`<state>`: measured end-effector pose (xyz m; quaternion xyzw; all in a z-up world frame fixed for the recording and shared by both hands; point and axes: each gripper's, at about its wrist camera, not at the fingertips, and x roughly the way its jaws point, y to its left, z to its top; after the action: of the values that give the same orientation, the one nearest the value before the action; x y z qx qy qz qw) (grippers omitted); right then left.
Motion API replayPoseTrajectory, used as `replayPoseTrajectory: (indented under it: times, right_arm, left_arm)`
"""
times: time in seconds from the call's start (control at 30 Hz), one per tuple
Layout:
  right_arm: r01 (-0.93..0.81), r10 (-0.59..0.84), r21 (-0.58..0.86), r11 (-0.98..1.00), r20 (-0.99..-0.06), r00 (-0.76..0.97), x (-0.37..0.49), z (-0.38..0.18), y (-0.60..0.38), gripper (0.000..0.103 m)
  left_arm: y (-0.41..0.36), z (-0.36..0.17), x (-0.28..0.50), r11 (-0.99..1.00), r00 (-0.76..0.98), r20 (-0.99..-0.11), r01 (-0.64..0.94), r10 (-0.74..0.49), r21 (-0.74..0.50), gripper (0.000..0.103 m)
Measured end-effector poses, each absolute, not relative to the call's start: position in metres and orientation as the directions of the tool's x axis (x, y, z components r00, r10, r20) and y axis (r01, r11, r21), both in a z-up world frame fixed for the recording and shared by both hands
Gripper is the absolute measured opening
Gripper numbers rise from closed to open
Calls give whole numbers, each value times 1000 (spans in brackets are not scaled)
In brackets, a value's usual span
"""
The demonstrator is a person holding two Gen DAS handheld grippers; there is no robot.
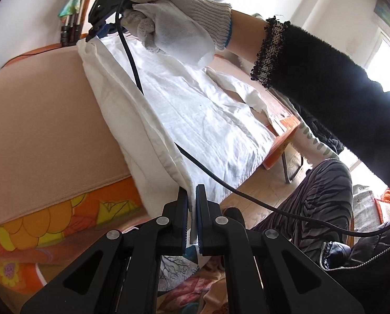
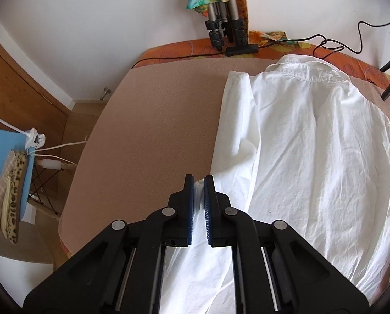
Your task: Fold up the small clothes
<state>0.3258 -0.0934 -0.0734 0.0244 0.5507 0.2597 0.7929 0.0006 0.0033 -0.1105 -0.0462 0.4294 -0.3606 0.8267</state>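
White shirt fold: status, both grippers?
Left gripper shut on white shirt edge. Right gripper shut on shirt edge too. Black cable drapes across shirt.

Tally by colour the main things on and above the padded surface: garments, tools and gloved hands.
White: 2, the shirt and the gloved hand
Black: 2, the left tool and the right tool, each shut on the shirt's edge
Total: 4

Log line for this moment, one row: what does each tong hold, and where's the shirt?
left tongs: shut on shirt edge | right tongs: shut on shirt edge | shirt: white, collar away, lying on pad | fold: unfinished
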Motion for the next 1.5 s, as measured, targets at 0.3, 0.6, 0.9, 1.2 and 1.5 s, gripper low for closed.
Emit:
replayPoseTrajectory:
  times: [0.3,0.6,0.9,1.2,1.5]
  right_arm:
    - [-310,465,375,873,-832,302,328,-79,-174,8]
    - [-269,435,367,890,-861,265,332,-124,-203,8]
    - [-326,288,176,929,-896,337,324,-127,-204,23]
    - [-415,382,207,886,-833,400,284,-90,-211,24]
    - [-373,440,288,882,-785,436,251,-76,-251,24]
  left_arm:
    - [-40,-117,10,688,307,-700,634,-644,-355,4]
    - [-65,-135,18,674,234,-757,655,-610,-340,7]
    - [-45,-124,12,644,206,-724,653,-658,-399,20]
    - [-28,-134,41,755,298,-750,533,-590,-382,20]
    - [-52,-133,39,743,313,-757,588,-573,-320,20]
